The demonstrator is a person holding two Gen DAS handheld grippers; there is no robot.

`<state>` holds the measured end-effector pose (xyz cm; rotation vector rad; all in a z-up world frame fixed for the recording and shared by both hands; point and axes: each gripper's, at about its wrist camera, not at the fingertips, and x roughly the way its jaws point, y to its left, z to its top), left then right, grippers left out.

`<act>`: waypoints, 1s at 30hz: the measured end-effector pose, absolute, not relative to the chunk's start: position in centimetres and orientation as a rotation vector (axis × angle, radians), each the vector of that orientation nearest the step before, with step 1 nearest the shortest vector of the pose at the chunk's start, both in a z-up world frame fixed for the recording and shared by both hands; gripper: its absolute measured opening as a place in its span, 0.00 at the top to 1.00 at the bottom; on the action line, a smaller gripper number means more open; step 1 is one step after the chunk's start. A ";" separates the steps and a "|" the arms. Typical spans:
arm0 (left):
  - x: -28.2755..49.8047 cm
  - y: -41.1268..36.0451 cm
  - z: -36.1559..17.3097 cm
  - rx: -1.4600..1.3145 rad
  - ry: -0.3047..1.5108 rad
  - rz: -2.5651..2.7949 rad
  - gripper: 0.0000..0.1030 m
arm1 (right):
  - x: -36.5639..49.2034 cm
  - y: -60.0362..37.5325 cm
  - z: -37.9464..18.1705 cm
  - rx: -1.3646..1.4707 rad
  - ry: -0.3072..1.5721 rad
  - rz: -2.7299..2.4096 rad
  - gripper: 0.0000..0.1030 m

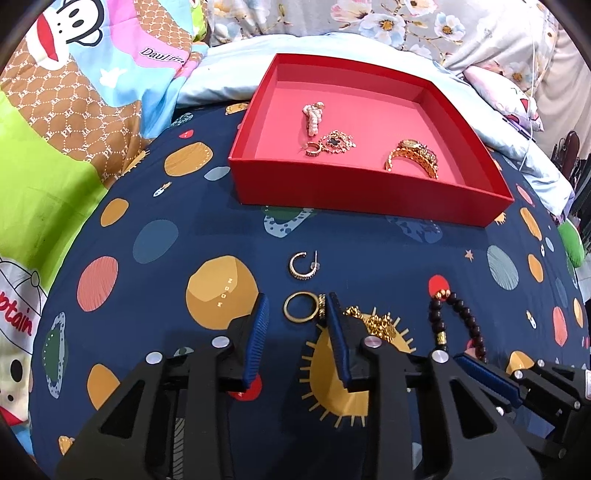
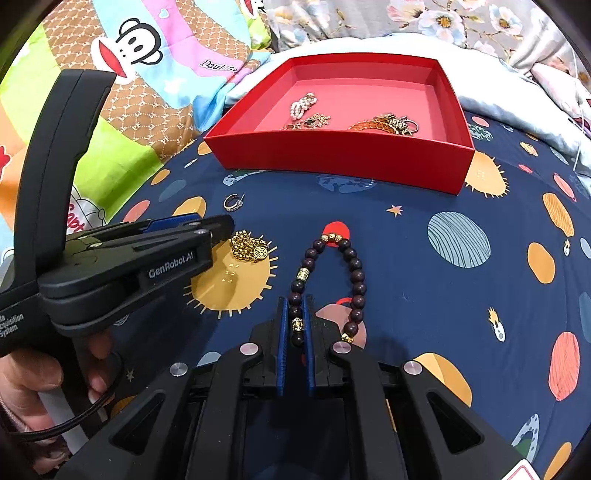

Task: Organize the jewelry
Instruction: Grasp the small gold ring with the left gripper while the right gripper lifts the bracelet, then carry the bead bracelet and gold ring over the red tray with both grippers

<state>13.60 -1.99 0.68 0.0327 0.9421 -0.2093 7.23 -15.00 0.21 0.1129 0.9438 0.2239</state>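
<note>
My left gripper is open with a gold ring lying on the bedspread between its fingertips. A hoop earring lies just beyond it, and a gold chain lies right of the right finger. My right gripper is shut on the dark bead bracelet, which still lies on the bedspread. The red box holds a pearl piece, a clover necklace and a gold watch. The box also shows in the right wrist view.
A navy planet-print bedspread covers the bed. A colourful monkey-print quilt lies at the left, and floral pillows at the back. The left gripper's body fills the left of the right wrist view.
</note>
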 end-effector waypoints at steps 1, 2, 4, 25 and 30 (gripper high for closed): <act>13.7 -1.9 0.7 0.031 0.942 -0.208 0.78 | 7.2 -15.0 0.2 0.114 0.944 0.224 0.94; 13.8 -1.9 0.7 0.026 0.943 -0.211 0.78 | 7.2 -15.0 0.2 0.113 0.944 0.224 0.94; 13.9 -1.7 0.7 0.015 0.947 -0.216 0.78 | 7.2 -15.0 0.2 0.115 0.944 0.224 0.94; 12.0 -1.3 3.6 0.007 0.920 -0.233 0.78 | 6.5 -17.3 3.5 0.159 0.869 0.160 0.93; 11.6 -1.7 4.6 0.032 0.914 -0.233 0.78 | 6.3 -18.3 4.9 0.171 0.844 0.136 0.93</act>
